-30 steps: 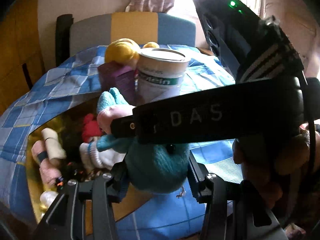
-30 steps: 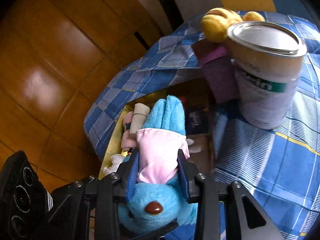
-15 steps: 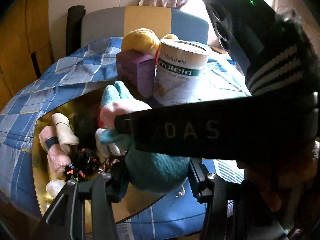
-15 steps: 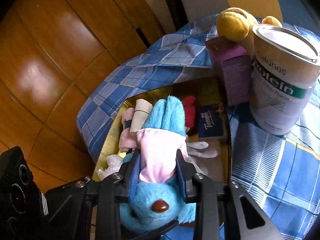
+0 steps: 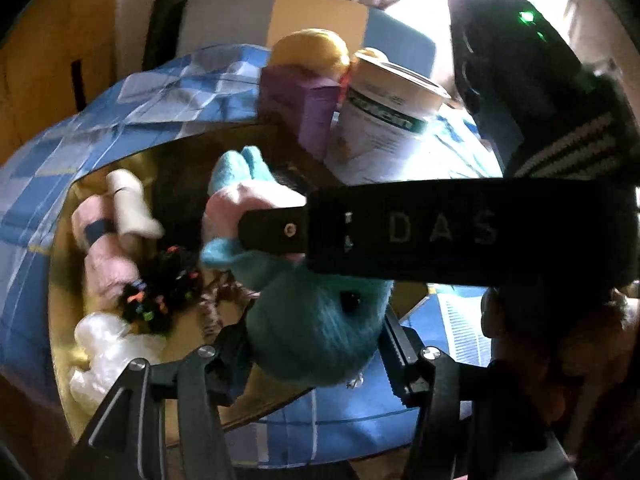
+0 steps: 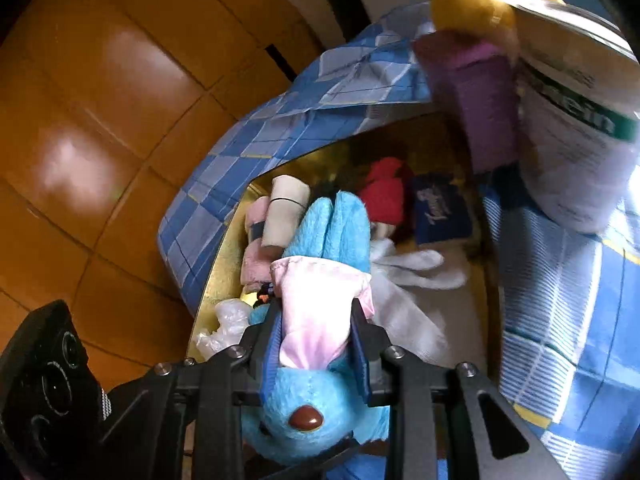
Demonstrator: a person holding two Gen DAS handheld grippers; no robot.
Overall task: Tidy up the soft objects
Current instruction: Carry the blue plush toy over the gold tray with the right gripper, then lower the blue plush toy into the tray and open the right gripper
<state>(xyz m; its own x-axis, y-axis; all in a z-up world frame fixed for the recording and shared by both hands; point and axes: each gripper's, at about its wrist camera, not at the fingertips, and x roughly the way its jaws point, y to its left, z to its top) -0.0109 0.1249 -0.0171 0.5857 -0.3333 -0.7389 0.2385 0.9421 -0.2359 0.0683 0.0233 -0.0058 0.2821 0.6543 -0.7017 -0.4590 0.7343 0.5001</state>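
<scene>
A blue plush toy (image 6: pixel 320 396) in a pink dress is held by both grippers above a gold tray (image 6: pixel 224 268). My right gripper (image 6: pixel 318 320) is shut on its pink middle, feet pointing away. My left gripper (image 5: pixel 316 340) is closed around its blue head (image 5: pixel 316 328). The right gripper's black body and strap (image 5: pixel 440 228) cross the left wrist view. In the tray lie rolled pink and cream cloths (image 5: pixel 116 216), a red soft item (image 6: pixel 384 196), a white glove (image 6: pixel 416 270), a black hair tie (image 5: pixel 160 292) and a plastic wad (image 5: pixel 104 344).
A protein tin (image 5: pixel 384 128), a purple box (image 5: pixel 304 108) and a yellow plush (image 5: pixel 312 48) stand behind the tray on a blue checked cloth (image 5: pixel 120 112). A dark blue tissue pack (image 6: pixel 440 212) lies in the tray. A chair (image 5: pixel 224 16) stands behind; wooden floor (image 6: pixel 100 100) lies left.
Both grippers have carried the blue plush forward over the tray and a little lower. The tin and purple box now sit closer to the right wrist camera.
</scene>
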